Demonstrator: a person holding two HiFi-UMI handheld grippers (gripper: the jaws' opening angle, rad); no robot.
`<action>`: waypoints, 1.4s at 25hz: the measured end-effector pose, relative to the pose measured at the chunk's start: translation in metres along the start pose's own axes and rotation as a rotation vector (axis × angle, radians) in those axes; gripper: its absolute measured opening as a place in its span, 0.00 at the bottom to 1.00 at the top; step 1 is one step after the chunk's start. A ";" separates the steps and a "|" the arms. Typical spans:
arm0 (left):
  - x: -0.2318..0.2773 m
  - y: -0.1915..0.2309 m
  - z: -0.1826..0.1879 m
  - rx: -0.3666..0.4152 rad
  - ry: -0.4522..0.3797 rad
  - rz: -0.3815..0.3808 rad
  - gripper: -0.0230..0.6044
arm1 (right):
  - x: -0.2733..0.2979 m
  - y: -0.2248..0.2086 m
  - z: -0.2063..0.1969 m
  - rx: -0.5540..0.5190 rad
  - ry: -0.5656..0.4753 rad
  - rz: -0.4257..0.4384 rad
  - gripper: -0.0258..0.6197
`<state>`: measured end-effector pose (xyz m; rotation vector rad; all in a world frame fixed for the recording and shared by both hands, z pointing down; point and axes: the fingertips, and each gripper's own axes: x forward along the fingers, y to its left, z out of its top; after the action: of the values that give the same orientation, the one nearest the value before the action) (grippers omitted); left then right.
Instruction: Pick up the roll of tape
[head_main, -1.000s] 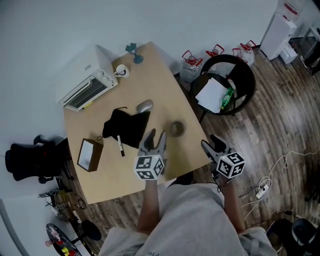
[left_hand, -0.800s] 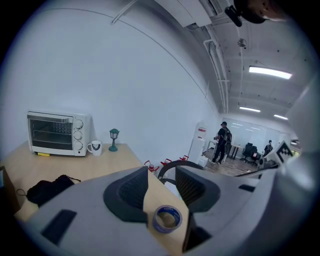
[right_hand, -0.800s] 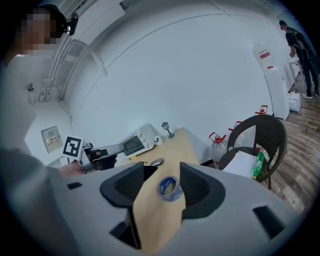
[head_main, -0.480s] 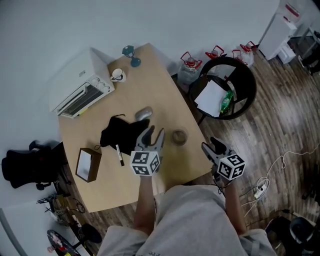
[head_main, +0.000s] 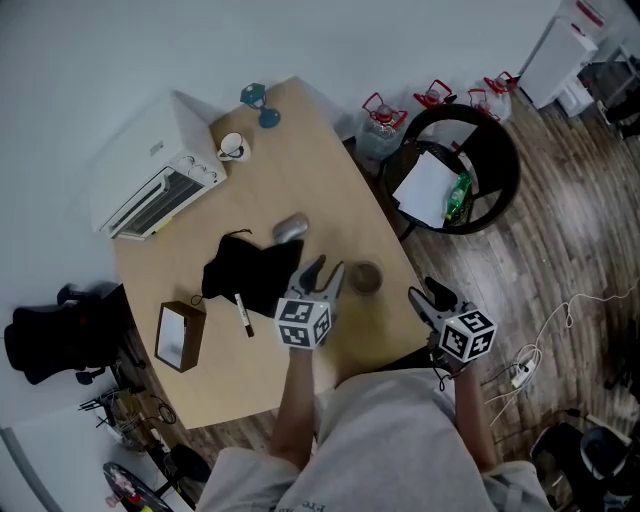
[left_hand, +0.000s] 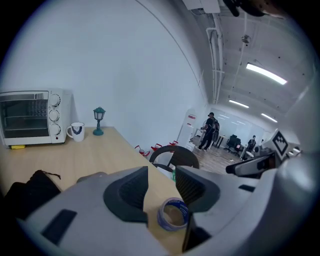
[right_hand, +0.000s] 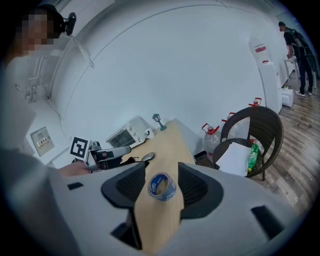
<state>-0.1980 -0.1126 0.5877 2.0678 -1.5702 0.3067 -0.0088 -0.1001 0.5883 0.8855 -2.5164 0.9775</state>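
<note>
Closing in over the last second, my left gripper (head_main: 323, 272) now sits nearer the roll of tape (head_main: 365, 277), which lies flat by the desk's (head_main: 310, 165) right edge, toward the near right corner. Its jaws are spread and hold nothing. In the left gripper view the roll shows low in the gap, just ahead, so I judge I've lined it up to straddle the ring's wall. My right gripper (head_main: 432, 293) hangs off the desk's right edge, aimed back at the roll. Its jaws are closing with nothing between the pads, and the tape is only sighted farther off through the gap. I read it as waiting clear, leaving the pickup to the left.
</note>
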 end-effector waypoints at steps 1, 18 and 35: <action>0.002 0.002 -0.004 -0.005 0.014 0.001 0.30 | 0.001 -0.002 -0.001 0.004 0.004 -0.003 0.36; 0.015 -0.006 -0.061 -0.106 0.190 0.089 0.30 | 0.009 -0.011 0.029 -0.196 0.092 0.090 0.35; 0.045 0.003 -0.101 -0.134 0.323 0.081 0.30 | 0.018 -0.012 0.013 -0.242 0.145 0.116 0.33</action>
<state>-0.1744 -0.0972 0.6951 1.7556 -1.4368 0.5224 -0.0155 -0.1237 0.5938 0.5817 -2.5154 0.7201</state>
